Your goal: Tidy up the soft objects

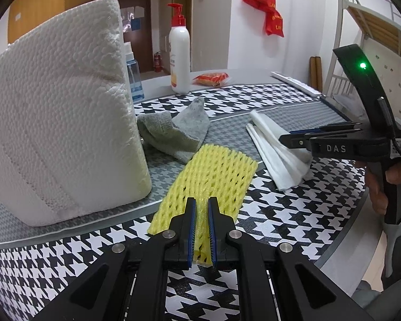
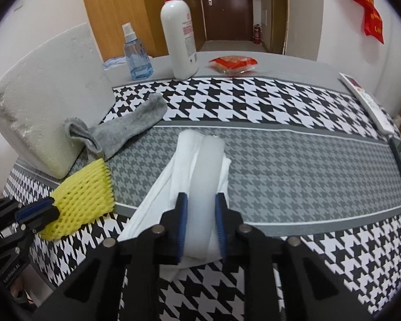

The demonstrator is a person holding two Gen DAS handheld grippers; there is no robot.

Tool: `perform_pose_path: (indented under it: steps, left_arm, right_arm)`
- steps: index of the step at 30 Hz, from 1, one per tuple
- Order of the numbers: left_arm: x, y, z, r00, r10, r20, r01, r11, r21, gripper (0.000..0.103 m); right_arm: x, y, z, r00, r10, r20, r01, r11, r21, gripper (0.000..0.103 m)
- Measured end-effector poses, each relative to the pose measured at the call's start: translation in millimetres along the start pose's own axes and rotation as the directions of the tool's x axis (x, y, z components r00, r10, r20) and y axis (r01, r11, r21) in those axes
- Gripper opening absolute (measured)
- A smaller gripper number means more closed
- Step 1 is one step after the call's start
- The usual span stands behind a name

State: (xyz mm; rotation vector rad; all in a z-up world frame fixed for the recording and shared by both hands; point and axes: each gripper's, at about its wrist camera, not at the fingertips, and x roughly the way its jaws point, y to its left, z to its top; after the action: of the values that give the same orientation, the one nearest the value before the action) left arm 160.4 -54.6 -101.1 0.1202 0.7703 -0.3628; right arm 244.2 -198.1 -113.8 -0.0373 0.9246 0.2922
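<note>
A yellow foam net (image 1: pixel 214 171) lies flat on the houndstooth mat (image 1: pixel 280 214), and my left gripper (image 1: pixel 201 200) is shut on its near end. From the right wrist view the same net (image 2: pixel 83 200) and left gripper (image 2: pixel 53 208) sit at the lower left. A folded white foam sheet (image 2: pixel 200 160) lies on the mat's grey band. My right gripper (image 2: pixel 200 196) has both blue pads against its near end, also seen from the side (image 1: pixel 284 140). A grey sock (image 2: pixel 125 125) lies crumpled beside a big white foam block (image 2: pixel 50 101).
At the back of the table stand a white pump bottle (image 2: pixel 179 40) and a blue spray bottle (image 2: pixel 136 56), with a red snack packet (image 2: pixel 232 64) beside them. A flat white remote-like thing (image 2: pixel 366 101) lies at the right edge. A hand holds the right gripper's handle (image 1: pixel 382 184).
</note>
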Motion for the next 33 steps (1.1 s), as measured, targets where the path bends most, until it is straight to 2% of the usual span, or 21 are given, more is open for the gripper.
perform_pose_path:
  steps: [11,15,17,21,26,31,33]
  left_arm:
    - [-3,3,0,1.000,0.005,0.010,-0.005,1.000,-0.012,0.009]
    - [-6,3,0,1.000,0.007,0.013,-0.007,1.000,-0.012,0.009]
    - [-8,2,-1,1.000,0.008,0.016,-0.008,1.000,-0.012,0.009]
    - [-11,2,-1,1.000,0.008,0.020,-0.008,1.000,-0.019,0.009]
    - [-12,6,-3,0.999,0.029,0.016,-0.028,0.999,-0.030,0.009]
    - [-12,10,-7,0.999,0.046,0.006,-0.046,0.998,-0.032,0.011]
    - [-12,11,-7,0.999,0.049,0.003,-0.049,0.998,-0.035,0.014]
  right_arm:
    - [-37,-16,3,0.992,0.087,0.092,-0.093,0.994,0.061,0.021]
    - [-50,-29,6,0.973,0.192,0.130,-0.207,0.972,0.113,0.021]
    - [-51,-35,6,0.954,0.262,0.145,-0.282,0.949,0.141,0.021]
    - [-47,-30,5,0.934,0.331,0.136,-0.349,0.927,0.137,0.021]
    - [-35,-3,-1,0.928,0.361,0.087,-0.368,0.927,0.076,0.021]
    - [-23,13,-9,0.956,0.290,0.032,-0.291,0.957,0.015,0.021]
    - [-19,21,-12,0.956,0.294,0.009,-0.294,0.956,-0.014,0.023]
